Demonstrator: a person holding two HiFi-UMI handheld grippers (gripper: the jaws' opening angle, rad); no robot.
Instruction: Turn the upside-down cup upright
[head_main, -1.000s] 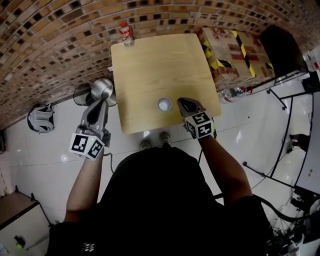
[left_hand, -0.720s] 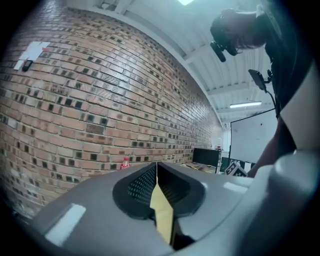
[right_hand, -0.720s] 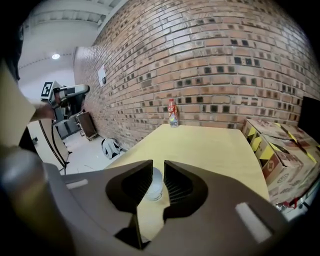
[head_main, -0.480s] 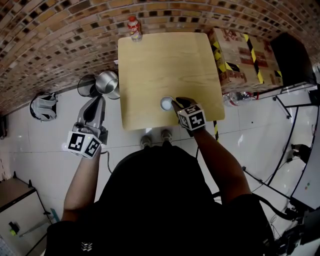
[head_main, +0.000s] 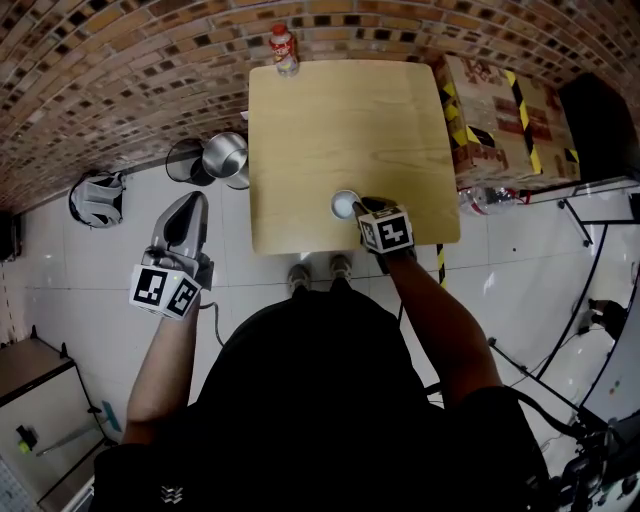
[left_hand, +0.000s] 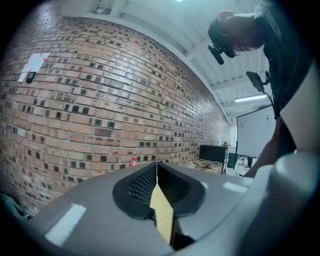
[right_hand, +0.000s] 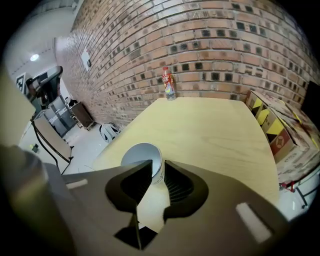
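The small white paper-looking cup (right_hand: 140, 154), near the pale wooden table's (head_main: 340, 120) front edge, seems light and crushable, so the half-open right gripper (right_hand: 158, 167) straddling its side wall should pinch gently.

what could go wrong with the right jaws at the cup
The white cup stands close to the front edge of the table, so a nudge from the right gripper might push it off. Its jaws seem to straddle only the cup's near side, so closing may dent or tip it.
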